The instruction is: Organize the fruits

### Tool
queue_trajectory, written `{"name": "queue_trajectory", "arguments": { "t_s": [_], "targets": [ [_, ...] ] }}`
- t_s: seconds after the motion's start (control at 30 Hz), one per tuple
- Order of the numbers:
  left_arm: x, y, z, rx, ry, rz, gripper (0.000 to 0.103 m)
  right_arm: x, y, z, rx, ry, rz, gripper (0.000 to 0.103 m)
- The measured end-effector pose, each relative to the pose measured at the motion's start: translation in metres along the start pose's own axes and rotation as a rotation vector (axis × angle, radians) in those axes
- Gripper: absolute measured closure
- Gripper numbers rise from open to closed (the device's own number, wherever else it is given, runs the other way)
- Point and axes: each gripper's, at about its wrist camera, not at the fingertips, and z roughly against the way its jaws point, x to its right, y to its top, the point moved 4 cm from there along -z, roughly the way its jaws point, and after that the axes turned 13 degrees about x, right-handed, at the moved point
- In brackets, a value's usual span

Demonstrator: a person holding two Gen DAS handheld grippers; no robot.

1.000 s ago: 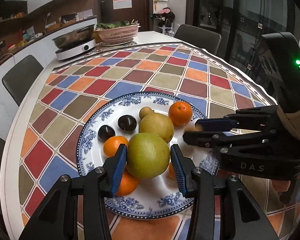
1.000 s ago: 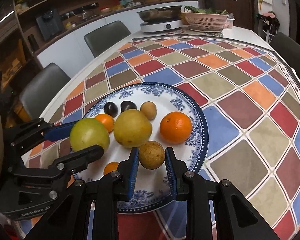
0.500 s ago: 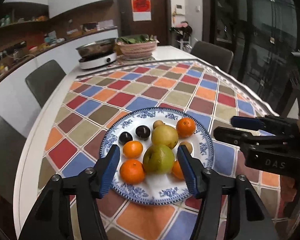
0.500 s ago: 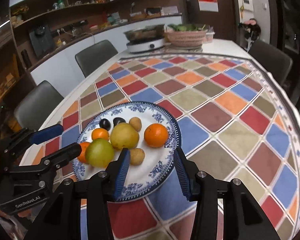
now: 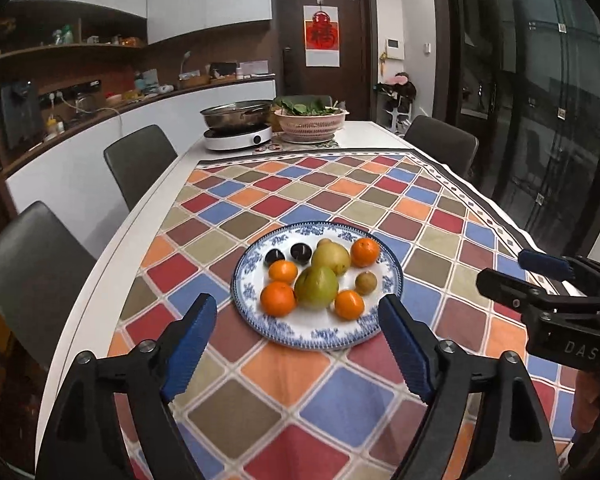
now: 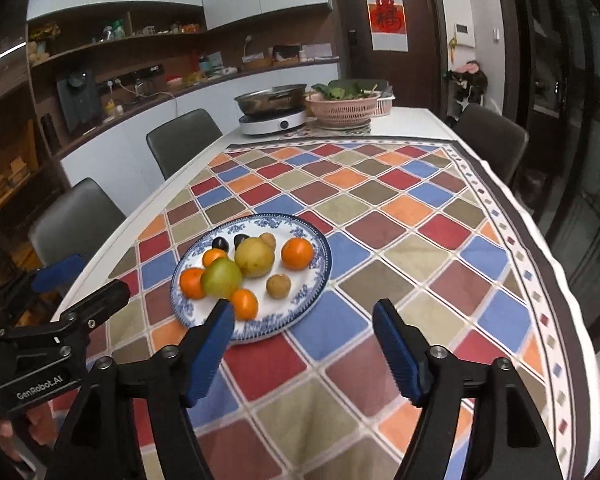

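Holding my left gripper (image 5: 296,352) and right gripper (image 6: 304,350) above the checkered tablecloth (image 5: 380,200), jaws opening and empty, I saw the fruits (image 5: 316,286) resting together on the blue-patterned plate (image 5: 320,340).

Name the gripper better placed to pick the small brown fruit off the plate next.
Right, probably. The small brown fruit lies on the plate's right side, nearer the right gripper. The left gripper faces the oranges; both jaws are opening, empty.
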Motion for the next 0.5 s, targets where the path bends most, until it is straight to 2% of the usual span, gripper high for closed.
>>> {"name": "queue_trajectory", "arguments": {
  "t_s": [0.13,0.5],
  "targets": [
    [0.0,-0.008,0.023,0.011,0.017,0.007,0.019,-0.006,-0.005,0.026,0.031,-0.02,0.03,0.028],
    [0.005,-0.023,0.074,0.025,0.028,0.02,0.019,-0.02,-0.023,0.079,0.062,-0.001,0.058,0.028]
  ]
}}
